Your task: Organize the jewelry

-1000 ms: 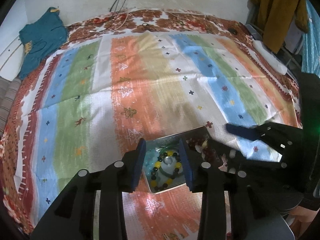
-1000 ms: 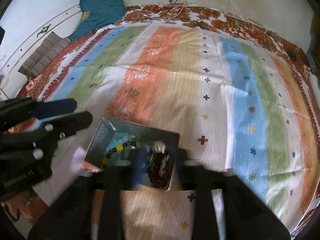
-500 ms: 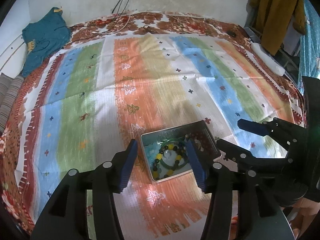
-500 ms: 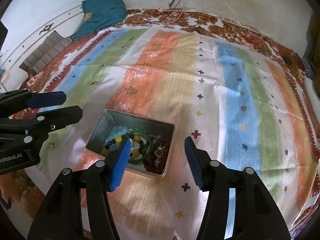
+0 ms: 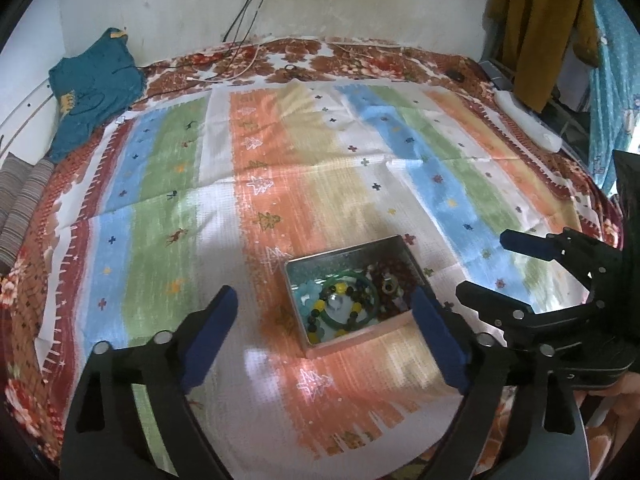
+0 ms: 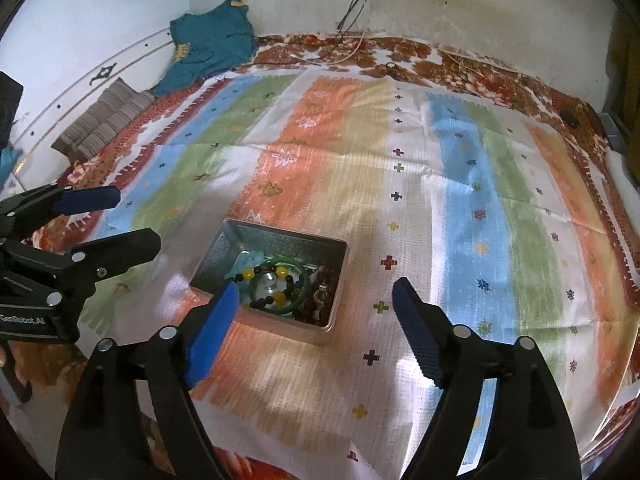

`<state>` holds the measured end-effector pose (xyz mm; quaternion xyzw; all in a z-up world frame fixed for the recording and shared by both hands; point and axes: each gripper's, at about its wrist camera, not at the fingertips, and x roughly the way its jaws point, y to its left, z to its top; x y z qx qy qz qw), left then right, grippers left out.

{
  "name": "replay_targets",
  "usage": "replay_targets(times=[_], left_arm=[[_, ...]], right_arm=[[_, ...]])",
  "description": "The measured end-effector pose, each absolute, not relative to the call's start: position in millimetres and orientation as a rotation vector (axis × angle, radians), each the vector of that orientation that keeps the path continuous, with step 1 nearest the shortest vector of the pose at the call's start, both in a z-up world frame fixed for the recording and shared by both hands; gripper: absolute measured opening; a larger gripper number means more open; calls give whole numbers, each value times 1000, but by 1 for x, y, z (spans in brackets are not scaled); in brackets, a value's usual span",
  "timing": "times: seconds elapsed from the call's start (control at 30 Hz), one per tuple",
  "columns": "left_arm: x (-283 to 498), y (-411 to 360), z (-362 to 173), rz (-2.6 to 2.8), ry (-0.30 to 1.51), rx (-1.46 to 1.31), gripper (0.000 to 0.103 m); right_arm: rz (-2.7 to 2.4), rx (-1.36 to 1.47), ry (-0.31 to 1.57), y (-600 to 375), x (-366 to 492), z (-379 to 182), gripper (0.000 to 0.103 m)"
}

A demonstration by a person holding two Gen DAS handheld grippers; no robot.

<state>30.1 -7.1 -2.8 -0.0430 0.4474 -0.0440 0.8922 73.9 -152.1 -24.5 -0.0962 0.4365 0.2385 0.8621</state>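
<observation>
A shallow metal tin point(image 5: 298, 280) point(image 6: 218, 246) rests on a striped cloth. Inside lie a green bangle point(image 5: 374, 286) point(image 6: 280, 310), a black and yellow bead bracelet point(image 5: 340, 290) point(image 6: 264, 270), dark red beads point(image 5: 394, 270) point(image 6: 328, 276) and a pale blue piece point(image 5: 310, 294) point(image 6: 252, 258). My left gripper point(image 5: 324, 304) hovers above the tin's near side, jaws opening, nothing between the pads. My right gripper point(image 6: 314, 292) hangs over the tin's near right corner, jaws also opening and empty. Each gripper shows at the edge of the other's view point(image 5: 492, 268) point(image 6: 124, 220).
The striped cloth point(image 5: 360, 184) covers a floral bedspread point(image 5: 360, 60). A teal garment point(image 5: 92, 92) and a striped cushion point(image 6: 106, 120) lie at the far left. Cables point(image 5: 244, 20) hang down the back wall. A white remote-like object point(image 5: 528, 120) lies at the right edge.
Both grippers have opened wide and pulled back from the tin toward the near edge. The jewelry stays in the tin.
</observation>
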Motion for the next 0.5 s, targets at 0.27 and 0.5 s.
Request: replay_targets(times=[0.27,0.5], left_arm=[[8,-10,0,-111,884,-76,97],[-5,-11,2,-98,847,-62,97]], right_arm=[[509,-190,897,-163,61,-21,89],[518,-167,883,-170,54,-18,93]])
